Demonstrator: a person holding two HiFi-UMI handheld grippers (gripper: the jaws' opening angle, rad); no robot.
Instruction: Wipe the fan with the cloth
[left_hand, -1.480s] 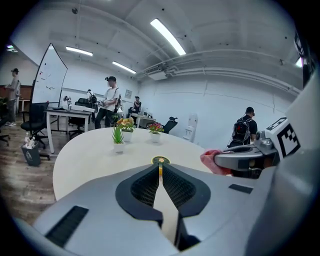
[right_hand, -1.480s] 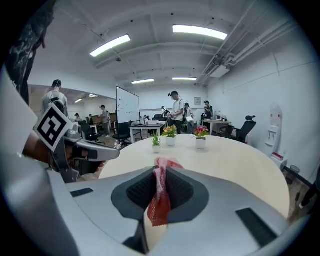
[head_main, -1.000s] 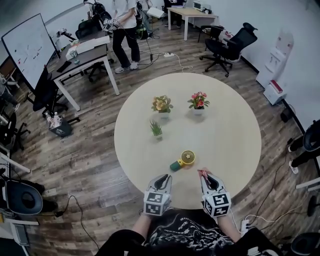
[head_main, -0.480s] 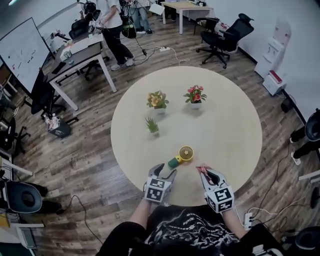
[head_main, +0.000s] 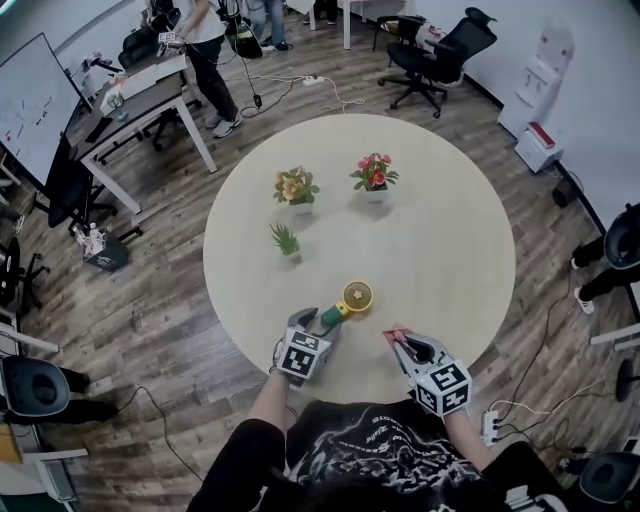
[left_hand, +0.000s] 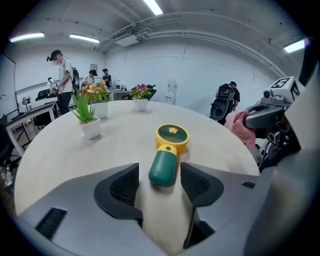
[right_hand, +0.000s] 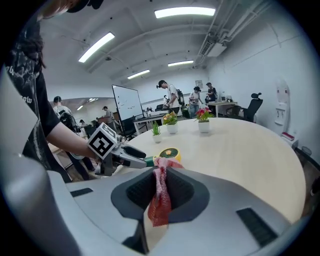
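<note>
- 1 yellow-green handheld fan (left_hand: 170, 145), 3 potted plants (head_main: 286, 240) on round beige bench (head_main: 450, 250).
- L tongs (left_hand: 159, 170) wide, just been opening; fan handle between tips, prob. untouched.
- R tongs (right_hand: 161, 172) clamp 1 red cloth (right_hand: 161, 197).

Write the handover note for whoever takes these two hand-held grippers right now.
Left hand-held gripper: open, its jaws have just been opening; the end of the fan's green handle lies between the jaw tips, not clamped.
Right hand-held gripper: shut on the cloth, held off to the fan's right.
Fan: lying flat on the round table near the person's edge, its yellow head pointing away.
Done: cloth in hand, left lined up on the handle.
Left: probably grip the handle, then wipe the fan with the cloth.
</note>
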